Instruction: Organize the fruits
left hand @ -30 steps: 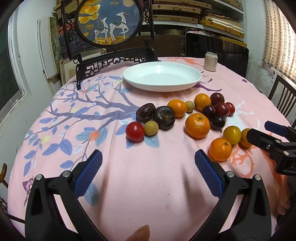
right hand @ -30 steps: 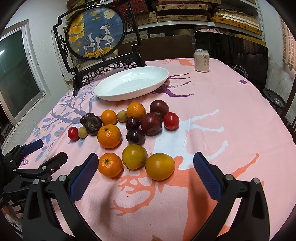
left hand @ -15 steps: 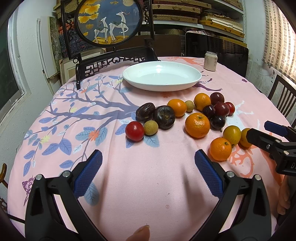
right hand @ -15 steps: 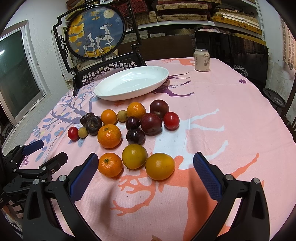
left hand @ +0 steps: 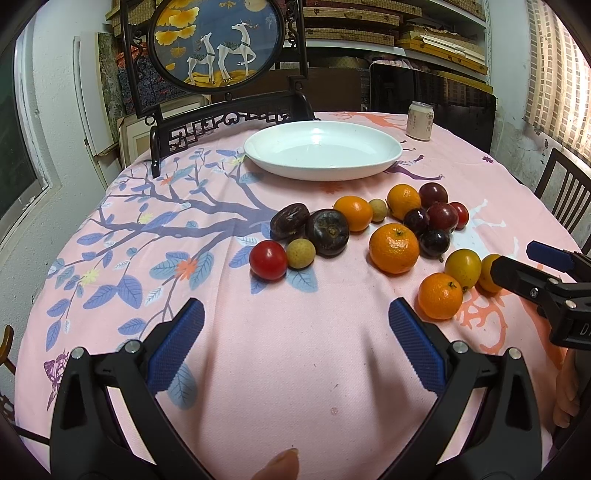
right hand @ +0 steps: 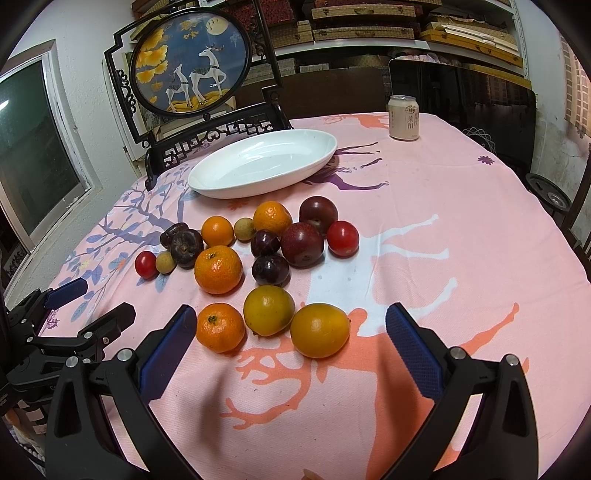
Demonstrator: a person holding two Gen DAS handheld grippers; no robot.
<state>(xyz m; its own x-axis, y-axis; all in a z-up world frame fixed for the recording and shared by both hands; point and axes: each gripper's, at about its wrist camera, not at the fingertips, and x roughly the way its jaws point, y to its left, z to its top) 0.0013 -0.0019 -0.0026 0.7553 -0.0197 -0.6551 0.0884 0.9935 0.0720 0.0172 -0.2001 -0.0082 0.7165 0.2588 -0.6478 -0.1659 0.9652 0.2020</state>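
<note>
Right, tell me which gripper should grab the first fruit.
Right. The right gripper hangs open just short of the yellow-orange fruit, nearly between its fingers. The left gripper is open over bare tablecloth, farther from any fruit.

We see a home dining room: tabletop [left hand: 295, 369] under floral cloth, carved wooden chair [left hand: 221, 122], deer screen [left hand: 218, 40], cluttered shelves [left hand: 406, 33], window [right hand: 33, 147].

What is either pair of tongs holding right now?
Nothing. Both left tongs and right tongs are open and empty; the fruits lie on the tablecloth.
</note>
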